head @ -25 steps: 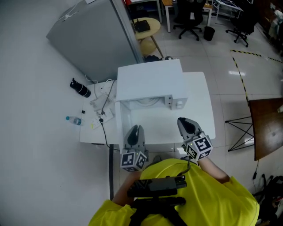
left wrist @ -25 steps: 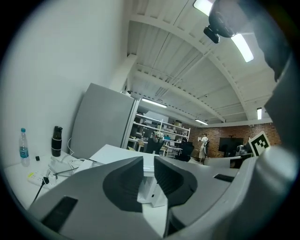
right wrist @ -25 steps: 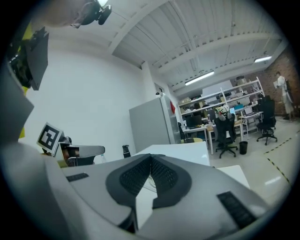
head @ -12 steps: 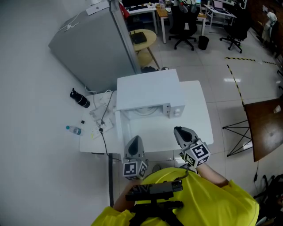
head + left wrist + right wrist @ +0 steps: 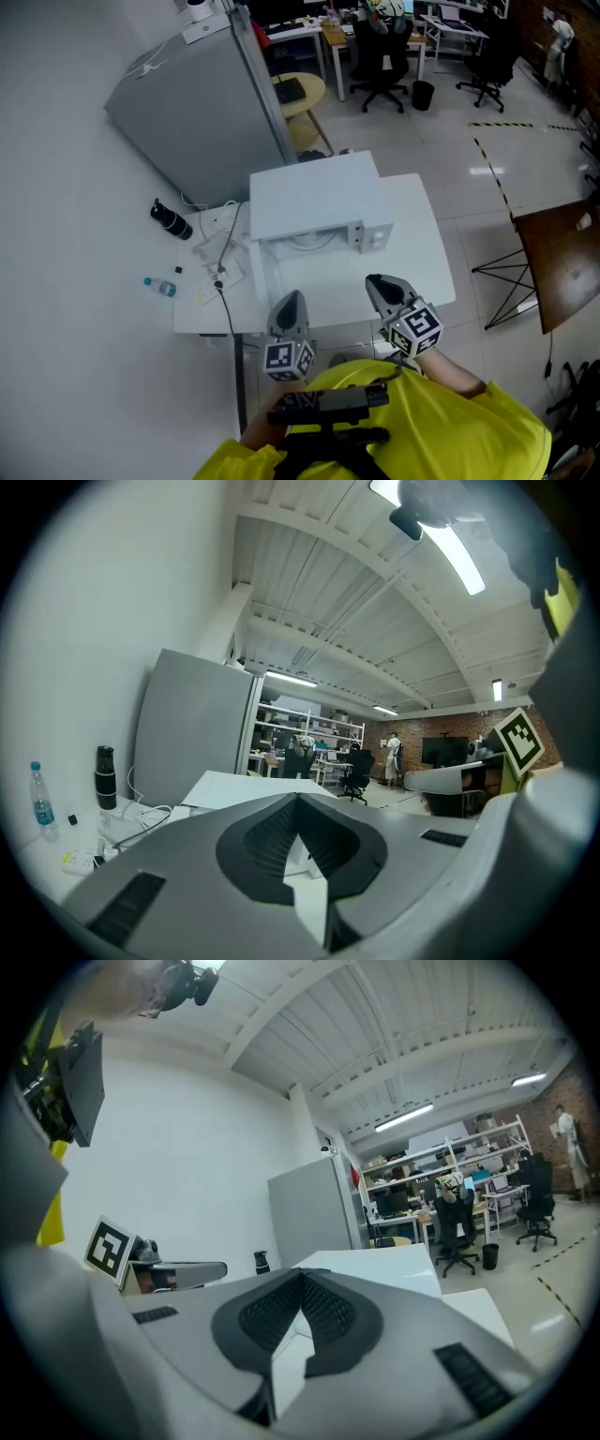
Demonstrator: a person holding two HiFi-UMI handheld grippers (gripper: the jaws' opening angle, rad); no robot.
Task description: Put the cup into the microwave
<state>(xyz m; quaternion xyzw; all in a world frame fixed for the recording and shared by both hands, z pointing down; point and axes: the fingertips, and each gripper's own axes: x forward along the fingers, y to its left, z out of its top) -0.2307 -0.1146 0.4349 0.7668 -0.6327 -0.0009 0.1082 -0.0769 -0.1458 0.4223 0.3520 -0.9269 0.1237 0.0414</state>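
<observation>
The white microwave stands on a white table, its door swung open toward me on the left. A pale round shape lies in the cavity; I cannot tell whether it is the cup or the turntable. No cup shows elsewhere. My left gripper hovers over the table's near edge by the door, shut and empty. My right gripper is in front of the control panel, also shut on nothing. Each gripper view shows the other gripper beside it.
A grey cabinet stands behind the table's left. A black flask, a water bottle and cables lie left of the microwave. Office chairs, a brown table and a folding stand are beyond and to the right.
The right gripper has drawn back a little toward the table's near edge. The head view has tipped up, showing more of the room. The left gripper has stayed in place.
</observation>
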